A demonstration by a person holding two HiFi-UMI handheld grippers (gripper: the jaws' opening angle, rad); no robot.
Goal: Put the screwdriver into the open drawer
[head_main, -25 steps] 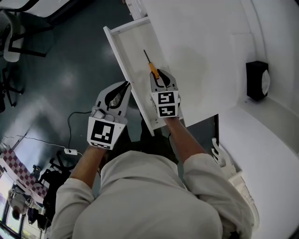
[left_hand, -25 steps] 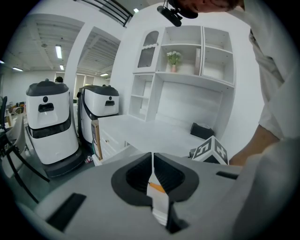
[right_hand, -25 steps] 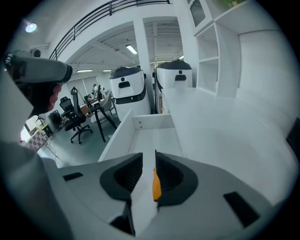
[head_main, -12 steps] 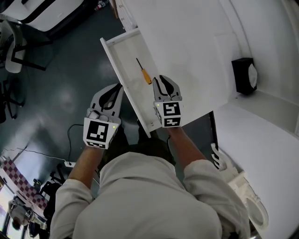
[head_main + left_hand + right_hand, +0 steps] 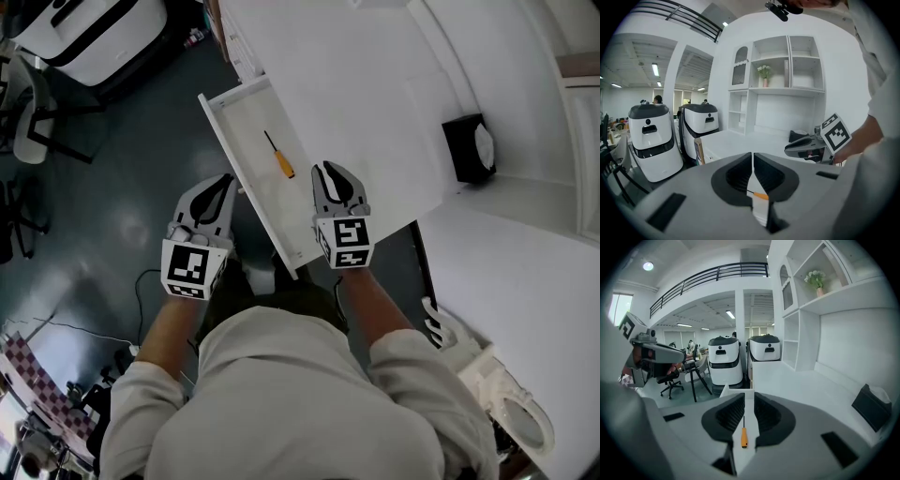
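The screwdriver [image 5: 278, 157], thin shaft and orange handle, lies loose on the floor of the open white drawer [image 5: 232, 111]. My right gripper [image 5: 330, 171] hovers above the drawer's near end, a short way behind the handle. Its jaws are closing with a gap still between them, and nothing is in that gap. In the right gripper view the screwdriver [image 5: 744, 437] shows through the gap of that gripper [image 5: 749, 401], down in the drawer. My left gripper [image 5: 222, 182] hangs left of the drawer over the dark floor, shut and empty [image 5: 753, 161].
The drawer sticks out from a white counter [image 5: 375, 75] bearing a black box [image 5: 466, 148]. Two white machines [image 5: 724, 357] and an office chair [image 5: 675, 380] stand beyond. A cable [image 5: 141, 258] lies on the floor. White shelves with a plant [image 5: 764, 71] line the wall.
My right gripper has drawn back and up from the screwdriver, leaving it in the drawer, and its jaws have narrowed. The left gripper has risen a little.
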